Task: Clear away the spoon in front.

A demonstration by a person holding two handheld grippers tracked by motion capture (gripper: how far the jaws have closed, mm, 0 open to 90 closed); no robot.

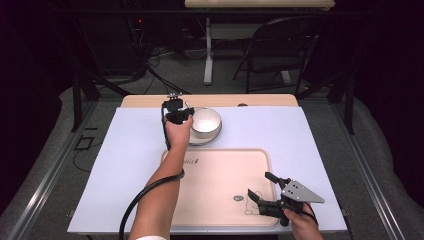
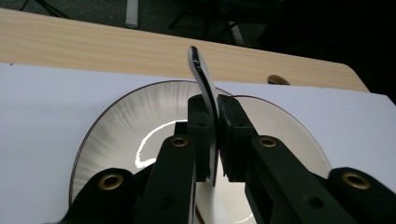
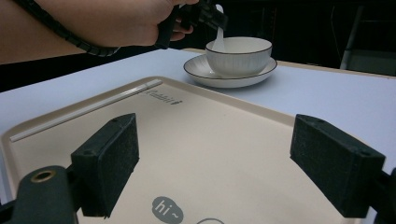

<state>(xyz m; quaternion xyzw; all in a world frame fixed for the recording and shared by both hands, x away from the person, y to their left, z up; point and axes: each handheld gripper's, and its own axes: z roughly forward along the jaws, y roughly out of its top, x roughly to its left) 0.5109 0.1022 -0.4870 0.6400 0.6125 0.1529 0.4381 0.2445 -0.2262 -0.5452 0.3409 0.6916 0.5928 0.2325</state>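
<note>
While the left gripper clamps a spoon upright over the plate beside the bowl near the table's far edge, the right gripper gapes wide over the tray's near right corner; the spoon's lower end is hidden behind the jaws.

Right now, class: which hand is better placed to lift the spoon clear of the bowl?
Left. The left gripper is shut on the spoon by the bowl; the right gripper waits open over the tray.
</note>
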